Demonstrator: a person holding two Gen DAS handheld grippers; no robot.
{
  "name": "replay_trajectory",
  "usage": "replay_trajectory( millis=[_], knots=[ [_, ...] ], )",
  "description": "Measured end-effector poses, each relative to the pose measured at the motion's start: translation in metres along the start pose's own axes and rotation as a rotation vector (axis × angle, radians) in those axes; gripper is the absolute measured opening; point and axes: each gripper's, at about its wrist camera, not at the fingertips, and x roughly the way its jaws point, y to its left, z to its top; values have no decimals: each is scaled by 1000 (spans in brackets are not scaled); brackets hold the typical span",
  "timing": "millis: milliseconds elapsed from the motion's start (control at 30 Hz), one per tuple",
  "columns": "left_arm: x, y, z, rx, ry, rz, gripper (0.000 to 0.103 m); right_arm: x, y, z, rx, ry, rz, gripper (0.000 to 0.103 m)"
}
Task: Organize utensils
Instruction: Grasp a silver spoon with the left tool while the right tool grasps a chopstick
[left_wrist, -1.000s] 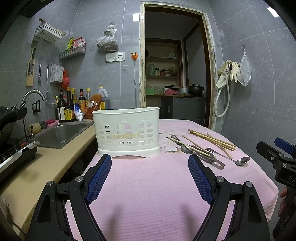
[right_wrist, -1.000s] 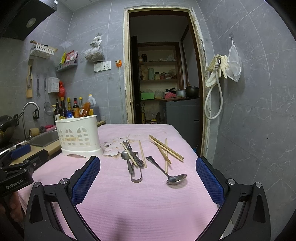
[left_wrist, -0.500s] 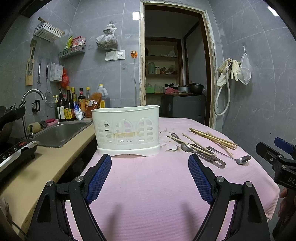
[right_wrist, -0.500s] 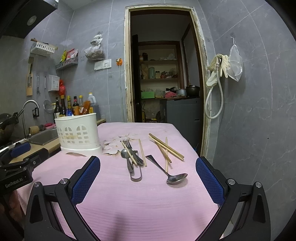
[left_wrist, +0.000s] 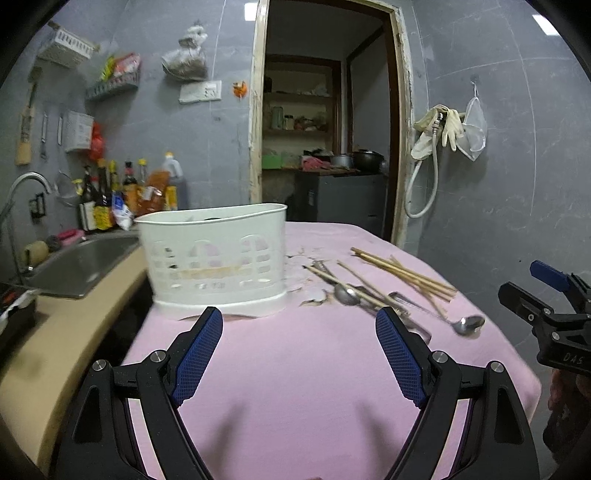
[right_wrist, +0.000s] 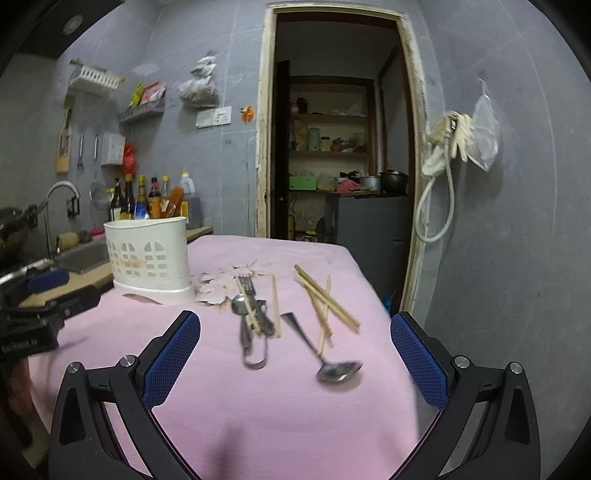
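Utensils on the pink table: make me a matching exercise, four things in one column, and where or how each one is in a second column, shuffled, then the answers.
Column one:
1. white caddy
2. large spoon
3. chopsticks
4. right tongs

Column two:
A. open, holding nothing
B. scattered, crossing each other, right of the fork
C. standing upright near the sink side of the table
D. lying flat, bowl toward the camera

Pairs: 1-C, 2-D, 3-B, 4-A
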Motion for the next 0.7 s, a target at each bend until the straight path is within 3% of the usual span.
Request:
replay_trajectory(
  millis=[167, 233, 333, 400, 600, 700],
  knots=[
    [35, -5, 23, -14, 76, -74, 80, 30, -31, 17, -7, 81, 67, 103],
    [52, -6, 30, -26, 115, -106, 80, 47, -47, 23, 10, 127, 95, 97],
    [77, -9, 39, -37, 164, -138, 77, 73, -65, 29, 21, 195, 123, 79],
    [90, -10, 42, -32, 192, -151, 67, 92, -76, 34, 23, 237, 136, 63],
    [141, -7, 42, -55, 355, -204, 42, 144, -90, 40, 20, 355, 220, 40],
    [160, -2, 42, -93, 432, -222, 35, 168, -89, 41, -5, 414, 271, 27]
  ],
)
